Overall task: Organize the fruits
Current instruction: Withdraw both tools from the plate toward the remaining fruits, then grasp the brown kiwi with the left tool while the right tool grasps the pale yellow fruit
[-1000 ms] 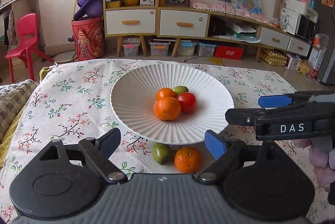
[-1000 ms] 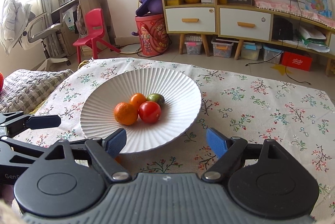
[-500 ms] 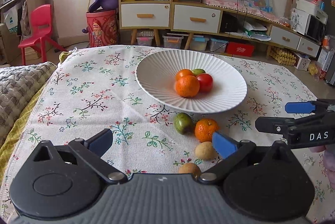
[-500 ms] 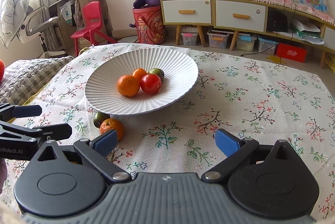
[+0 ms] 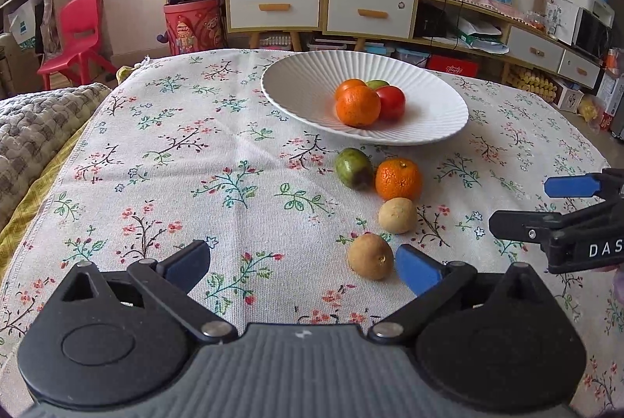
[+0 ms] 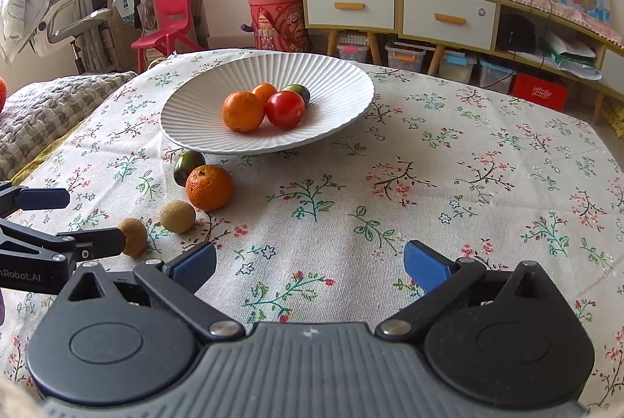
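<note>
A white ribbed plate holds two oranges, a red tomato and a green fruit. In front of it on the cloth lie a green fruit, an orange and two tan round fruits. My left gripper is open and empty, its right finger beside the nearest tan fruit. My right gripper is open and empty over bare cloth, right of the loose fruits.
The table has a floral cloth. A quilted blanket lies off its left edge. Cabinets, a red chair and a red bucket stand beyond the far edge. Each gripper shows at the side of the other's view.
Both grippers have pulled back toward me from the plate. The loose fruits in front of the plate have come into view. Both stay open.
</note>
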`<control>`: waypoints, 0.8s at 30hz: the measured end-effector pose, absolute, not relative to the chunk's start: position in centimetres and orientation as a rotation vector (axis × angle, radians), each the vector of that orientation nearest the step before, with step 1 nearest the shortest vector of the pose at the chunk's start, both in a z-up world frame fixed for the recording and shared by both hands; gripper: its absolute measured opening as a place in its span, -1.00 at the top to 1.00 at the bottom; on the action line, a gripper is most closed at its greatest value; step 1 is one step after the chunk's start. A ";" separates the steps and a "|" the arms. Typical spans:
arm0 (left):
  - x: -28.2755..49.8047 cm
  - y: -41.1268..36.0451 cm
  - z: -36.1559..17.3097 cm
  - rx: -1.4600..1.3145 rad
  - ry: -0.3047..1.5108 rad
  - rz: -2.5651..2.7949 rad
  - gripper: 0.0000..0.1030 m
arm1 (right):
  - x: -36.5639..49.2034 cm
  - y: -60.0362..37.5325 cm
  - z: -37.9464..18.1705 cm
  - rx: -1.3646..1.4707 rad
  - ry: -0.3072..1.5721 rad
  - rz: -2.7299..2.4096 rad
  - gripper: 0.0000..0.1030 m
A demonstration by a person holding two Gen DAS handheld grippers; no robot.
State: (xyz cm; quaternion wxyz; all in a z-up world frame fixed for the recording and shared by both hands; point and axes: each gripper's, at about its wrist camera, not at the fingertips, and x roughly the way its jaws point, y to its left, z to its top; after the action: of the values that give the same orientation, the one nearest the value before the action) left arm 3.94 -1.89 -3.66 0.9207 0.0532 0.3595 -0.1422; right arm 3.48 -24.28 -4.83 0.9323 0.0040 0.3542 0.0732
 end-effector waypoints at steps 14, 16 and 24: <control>3.1 -2.9 -4.9 0.138 0.742 -0.310 -0.66 | 3.1 -24.1 -6.2 -0.028 0.762 0.144 -0.99; 3.1 -3.0 -4.9 0.127 0.741 -0.308 -0.60 | 3.0 -24.0 -6.2 -0.034 0.759 0.145 -0.99; 3.0 -3.2 -4.5 0.102 0.718 -0.327 -0.07 | 3.0 -23.6 -6.3 -0.045 0.749 0.150 -0.99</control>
State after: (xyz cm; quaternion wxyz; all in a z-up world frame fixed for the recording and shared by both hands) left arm 3.03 -3.18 -4.53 0.9219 0.0497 0.3496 -0.1591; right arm 3.01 -23.56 -6.34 0.9277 -0.0217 0.3654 0.0731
